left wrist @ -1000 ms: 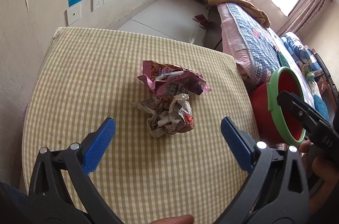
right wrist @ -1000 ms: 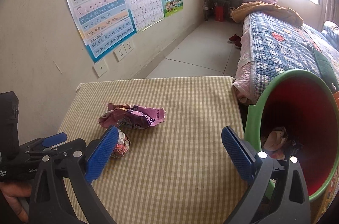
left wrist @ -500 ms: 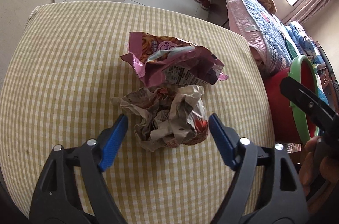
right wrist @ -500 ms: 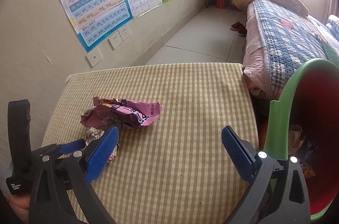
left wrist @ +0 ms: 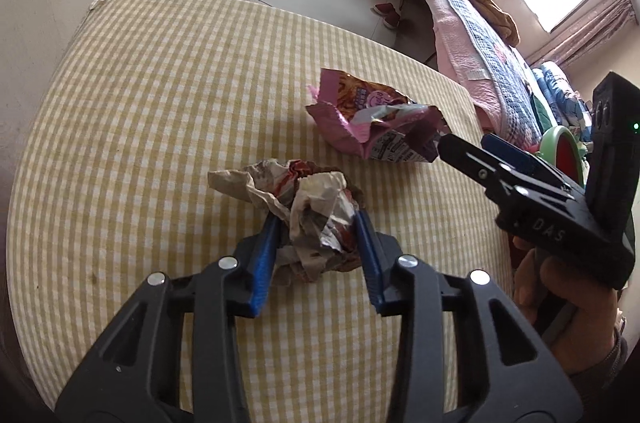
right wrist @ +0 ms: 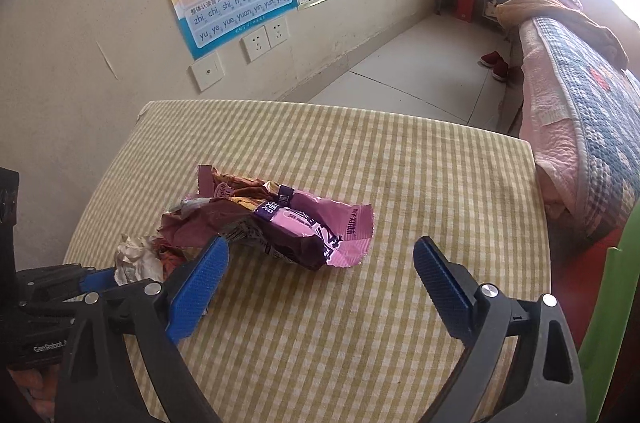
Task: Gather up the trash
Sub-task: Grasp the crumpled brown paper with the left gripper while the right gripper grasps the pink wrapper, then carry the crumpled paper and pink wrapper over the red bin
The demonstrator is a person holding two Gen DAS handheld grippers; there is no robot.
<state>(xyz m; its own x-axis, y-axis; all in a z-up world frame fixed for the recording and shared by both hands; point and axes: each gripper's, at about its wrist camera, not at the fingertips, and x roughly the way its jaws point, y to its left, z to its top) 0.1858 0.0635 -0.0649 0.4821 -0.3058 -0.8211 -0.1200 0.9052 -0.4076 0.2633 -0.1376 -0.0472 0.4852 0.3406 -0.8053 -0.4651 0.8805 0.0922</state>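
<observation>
A crumpled paper wad [left wrist: 308, 207] lies on the yellow checked table [left wrist: 160, 111]. My left gripper [left wrist: 316, 223] is shut on the wad, its blue pads pressed against both sides. The wad also shows at the left of the right wrist view [right wrist: 136, 257]. A crumpled pink snack wrapper [left wrist: 376, 127] lies just beyond it; it also shows in the right wrist view [right wrist: 276, 219]. My right gripper [right wrist: 320, 255] is open and empty, close in front of the wrapper, with its left pad beside the wrapper's near edge. The red bin with a green rim [left wrist: 560, 151] stands off the table's right side.
A bed with a pink and blue quilt [right wrist: 580, 111] runs along the right of the table. The wall with posters and sockets [right wrist: 256, 39] is at the table's far left. The bin's green rim [right wrist: 608, 311] shows at the right edge of the right wrist view.
My left gripper has moved forward and closed on the paper wad. My right gripper has swung left from the bin toward the pink wrapper.
</observation>
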